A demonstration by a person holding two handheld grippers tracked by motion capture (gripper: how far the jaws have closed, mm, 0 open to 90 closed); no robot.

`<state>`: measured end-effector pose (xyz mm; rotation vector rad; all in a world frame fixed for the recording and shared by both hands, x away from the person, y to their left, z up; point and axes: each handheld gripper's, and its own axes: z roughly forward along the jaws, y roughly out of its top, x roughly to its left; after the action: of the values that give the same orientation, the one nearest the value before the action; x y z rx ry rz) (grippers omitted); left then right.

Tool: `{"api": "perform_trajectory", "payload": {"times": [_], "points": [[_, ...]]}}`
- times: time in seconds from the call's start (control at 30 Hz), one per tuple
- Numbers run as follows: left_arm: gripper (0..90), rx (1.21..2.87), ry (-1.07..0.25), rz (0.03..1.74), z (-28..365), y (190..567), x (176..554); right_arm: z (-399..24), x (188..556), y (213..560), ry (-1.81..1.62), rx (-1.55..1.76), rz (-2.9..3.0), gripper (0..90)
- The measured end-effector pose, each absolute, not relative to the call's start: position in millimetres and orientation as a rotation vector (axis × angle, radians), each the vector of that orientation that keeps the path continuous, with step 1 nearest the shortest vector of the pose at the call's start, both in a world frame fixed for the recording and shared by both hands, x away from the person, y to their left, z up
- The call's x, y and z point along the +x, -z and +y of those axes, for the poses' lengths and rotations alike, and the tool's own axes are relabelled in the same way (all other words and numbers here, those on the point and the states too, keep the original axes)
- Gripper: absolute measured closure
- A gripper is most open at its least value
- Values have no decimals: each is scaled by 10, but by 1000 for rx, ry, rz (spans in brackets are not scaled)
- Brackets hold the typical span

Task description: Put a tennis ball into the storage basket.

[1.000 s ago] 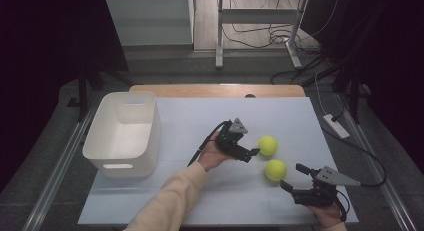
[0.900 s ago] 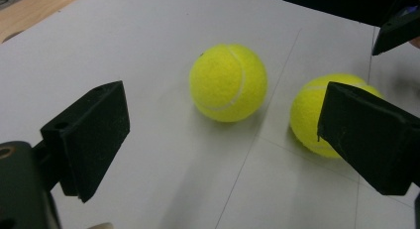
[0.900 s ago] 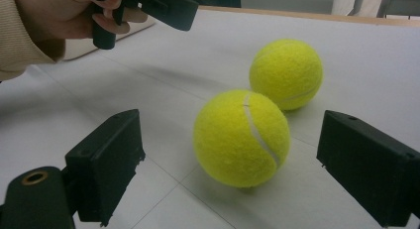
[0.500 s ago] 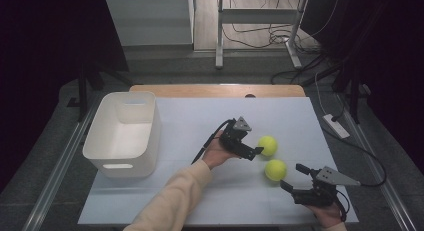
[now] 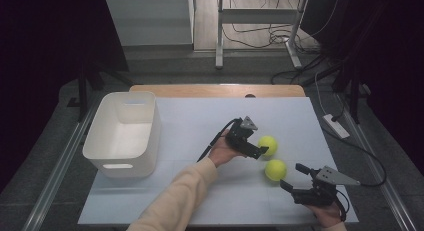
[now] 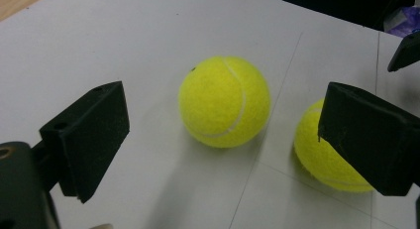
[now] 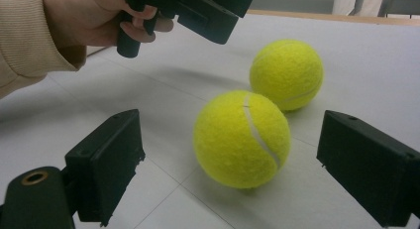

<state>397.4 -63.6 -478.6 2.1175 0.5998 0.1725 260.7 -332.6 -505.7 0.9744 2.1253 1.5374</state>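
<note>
while the left gripper (image 5: pixel 261 150) has edged a little closer to the far tennis ball (image 5: pixel 268 145) than it was a second ago, everything else on the table sits as it did: the right gripper (image 5: pixel 294 178) holds the same spot near the front right corner, and both balls lie where they lay. the left gripper's jaws are spread wide with the far ball lying just ahead of the gap between them, not touched, as the left gripper view shows (image 6: pixel 225 101). the right gripper's jaws are spread too, with the near tennis ball (image 5: pixel 275 169) just in front of them and centred in the right gripper view (image 7: pixel 241 139), clear of both. the left gripper points toward the table's right side, the right gripper toward the left and slightly away from the person, so the two face each other across the balls. being round, the balls have no long axis; their white seams curve over the yellow felt. the two balls sit near each other, apart, right of the table's middle. the white bin (image 5: pixel 123 132) stands open-topped at the left, its long side running away from the person. the table (image 5: pixel 190 116) is covered in a pale sheet with a wooden edge at the back; beyond it the room is dark, with a grey floor, cables and a metal stand's legs.
</note>
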Motion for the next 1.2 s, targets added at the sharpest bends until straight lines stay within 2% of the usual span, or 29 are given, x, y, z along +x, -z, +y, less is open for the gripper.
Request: {"api": "perform_trajectory", "payload": {"times": [1.2], "points": [[50, 2161, -123, 587, -952, 4896, 4112, -3336, 2594, 5068, -1533, 973, 2131, 104]]}}
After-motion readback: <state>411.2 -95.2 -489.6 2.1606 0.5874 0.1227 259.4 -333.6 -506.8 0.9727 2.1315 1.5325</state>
